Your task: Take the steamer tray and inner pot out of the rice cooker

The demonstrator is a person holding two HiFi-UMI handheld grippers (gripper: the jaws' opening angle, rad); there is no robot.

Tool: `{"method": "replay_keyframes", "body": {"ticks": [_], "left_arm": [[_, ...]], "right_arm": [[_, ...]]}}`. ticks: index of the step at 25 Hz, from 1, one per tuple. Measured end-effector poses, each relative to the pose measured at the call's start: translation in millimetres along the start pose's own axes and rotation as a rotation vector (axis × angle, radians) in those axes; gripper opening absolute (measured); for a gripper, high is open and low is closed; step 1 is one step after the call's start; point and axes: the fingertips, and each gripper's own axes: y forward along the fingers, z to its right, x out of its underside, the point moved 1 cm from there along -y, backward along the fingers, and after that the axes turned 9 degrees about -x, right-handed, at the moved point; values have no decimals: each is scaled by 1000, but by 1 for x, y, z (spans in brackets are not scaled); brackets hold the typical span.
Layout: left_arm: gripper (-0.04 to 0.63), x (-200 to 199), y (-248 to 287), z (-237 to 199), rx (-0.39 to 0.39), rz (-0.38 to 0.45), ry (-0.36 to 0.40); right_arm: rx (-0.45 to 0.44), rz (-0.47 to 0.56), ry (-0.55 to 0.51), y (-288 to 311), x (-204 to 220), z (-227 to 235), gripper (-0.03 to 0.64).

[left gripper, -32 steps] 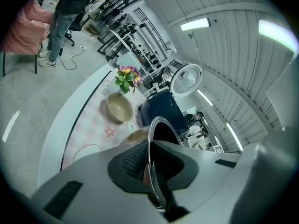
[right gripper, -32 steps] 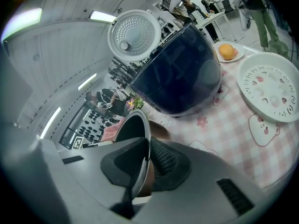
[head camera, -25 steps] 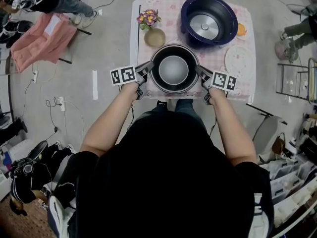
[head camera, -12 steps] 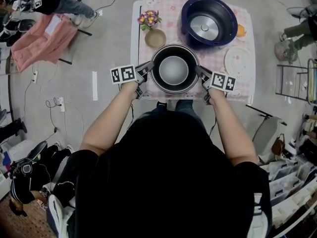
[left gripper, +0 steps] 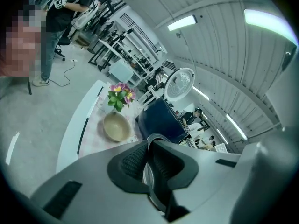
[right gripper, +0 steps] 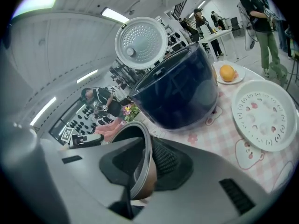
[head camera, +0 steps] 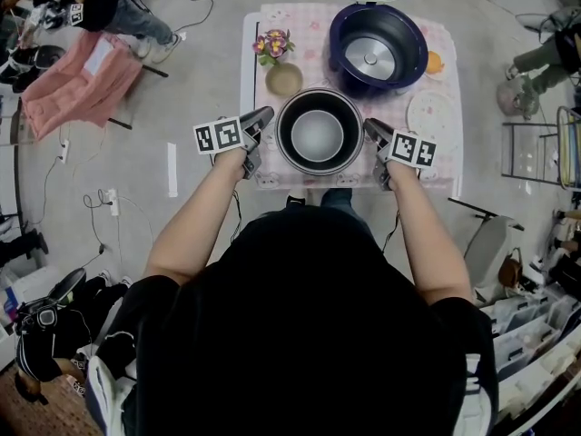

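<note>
Orange (right gripper: 227, 73) beside rice cooker (right gripper: 177, 92): right gripper view

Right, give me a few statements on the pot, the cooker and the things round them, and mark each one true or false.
1. The rim of the inner pot is between the jaws of both the left gripper and the right gripper. True.
2. The rice cooker has its lid open. True.
3. The inner pot sits inside the rice cooker. False: it is out of it, at the near edge of the table, in front of the cooker.
4. The steamer tray lies to the right of the inner pot. True.
5. The flowers stand to the right of the rice cooker. False: the flowers are to its left, behind the bowl.
</note>
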Motion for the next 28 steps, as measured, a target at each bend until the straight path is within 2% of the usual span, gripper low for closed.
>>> {"method": "replay_keyframes", "body": {"ticks": [9,14,20,28], "left_arm": [[52,-42,-26,36,-4,95,226],[52,-54,-33,67,22,131,338],[52,-62,-36,100,68,152,436],[49,-70,-43,127,93,178,537]], "right_arm": [[9,74,-100,-26,-31,-29,69],[27,118,-179,-39,-45,-51,67],[70,182,-266,-61,-59,-68,61],[110,270,-304,-94,-77,-79,54]]}}
